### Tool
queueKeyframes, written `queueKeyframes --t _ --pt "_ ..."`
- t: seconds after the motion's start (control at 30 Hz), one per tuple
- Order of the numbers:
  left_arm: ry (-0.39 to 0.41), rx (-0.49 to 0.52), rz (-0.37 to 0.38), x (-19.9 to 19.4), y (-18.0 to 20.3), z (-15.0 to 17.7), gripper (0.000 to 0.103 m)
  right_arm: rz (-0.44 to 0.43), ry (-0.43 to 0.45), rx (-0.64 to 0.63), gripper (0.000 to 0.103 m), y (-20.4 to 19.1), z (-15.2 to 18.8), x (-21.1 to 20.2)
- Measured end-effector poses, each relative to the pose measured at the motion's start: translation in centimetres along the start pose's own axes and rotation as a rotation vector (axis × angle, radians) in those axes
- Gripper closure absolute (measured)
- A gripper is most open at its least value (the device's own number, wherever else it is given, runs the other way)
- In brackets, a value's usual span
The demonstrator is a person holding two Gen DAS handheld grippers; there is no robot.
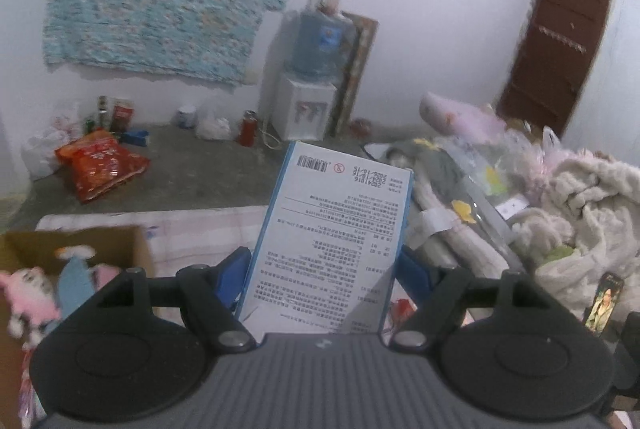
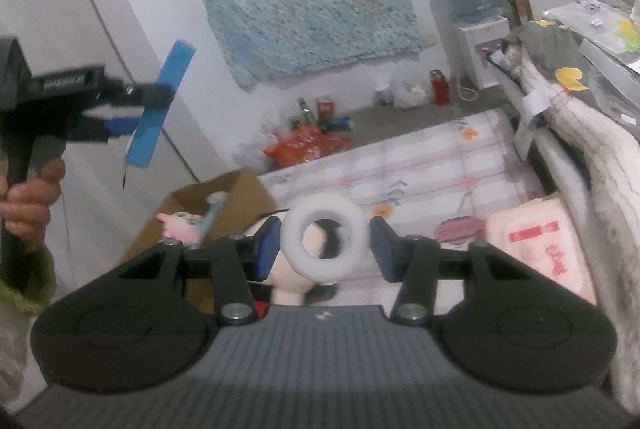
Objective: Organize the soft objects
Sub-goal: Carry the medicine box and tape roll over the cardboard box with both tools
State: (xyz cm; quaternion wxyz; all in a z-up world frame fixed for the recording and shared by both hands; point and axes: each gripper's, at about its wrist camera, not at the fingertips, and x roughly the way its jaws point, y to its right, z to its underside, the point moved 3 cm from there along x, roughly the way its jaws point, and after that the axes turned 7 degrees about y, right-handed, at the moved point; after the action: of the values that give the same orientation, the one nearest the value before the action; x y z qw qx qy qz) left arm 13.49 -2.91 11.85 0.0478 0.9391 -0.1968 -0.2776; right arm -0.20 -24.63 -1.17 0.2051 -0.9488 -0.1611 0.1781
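Note:
My left gripper (image 1: 324, 269) is shut on a flat white box with blue edges and printed text (image 1: 340, 221), held upright above the bed. The right wrist view shows that gripper (image 2: 150, 109) at the far left, with the blue box (image 2: 160, 105) seen edge-on and a hand (image 2: 32, 197) on the handle. My right gripper (image 2: 325, 249) is shut on a white ring-shaped roll (image 2: 294, 249), lifted over a black, white and peach plush toy (image 2: 316, 293). An open cardboard box (image 2: 236, 189) holds a pink plush (image 1: 28, 293) and a blue plush (image 1: 74, 277).
A pink checked sheet (image 2: 440, 165) covers the bed, with a pink packet (image 2: 540, 241) on it. Bagged items and fluffy blankets (image 1: 580, 197) pile up at the right. On the floor lie a red snack bag (image 1: 100, 165) and bottles, and a water dispenser (image 1: 308, 109) stands against the wall.

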Motion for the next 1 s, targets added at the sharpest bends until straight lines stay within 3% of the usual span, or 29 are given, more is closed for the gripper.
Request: queueKeyframes --t 0.23,0.57,0.83,1.0 --pt "0.069 -0.081 -0.063 -8.2 -2.7 2.7 0.024 -0.099 -0.014 -0.005 0.056 -4.6 1.2 -1.6" --pt "0.144 -0.223 -0.212 -16.6 -9.1 6.1 0.024 -0.287 -0.072 -0.022 0.056 -12.1 1.5 0.3" --pt "0.157 -0.33 -0.322 -19.3 -15.3 9.2 0.024 -0.399 -0.223 -0.087 0.056 -18.9 1.4 6.0" --pt "0.159 -0.386 -0.35 -19.5 -19.4 10.6 0.024 -0.455 -0.401 -0.161 0.056 -24.8 2.8 12.3"
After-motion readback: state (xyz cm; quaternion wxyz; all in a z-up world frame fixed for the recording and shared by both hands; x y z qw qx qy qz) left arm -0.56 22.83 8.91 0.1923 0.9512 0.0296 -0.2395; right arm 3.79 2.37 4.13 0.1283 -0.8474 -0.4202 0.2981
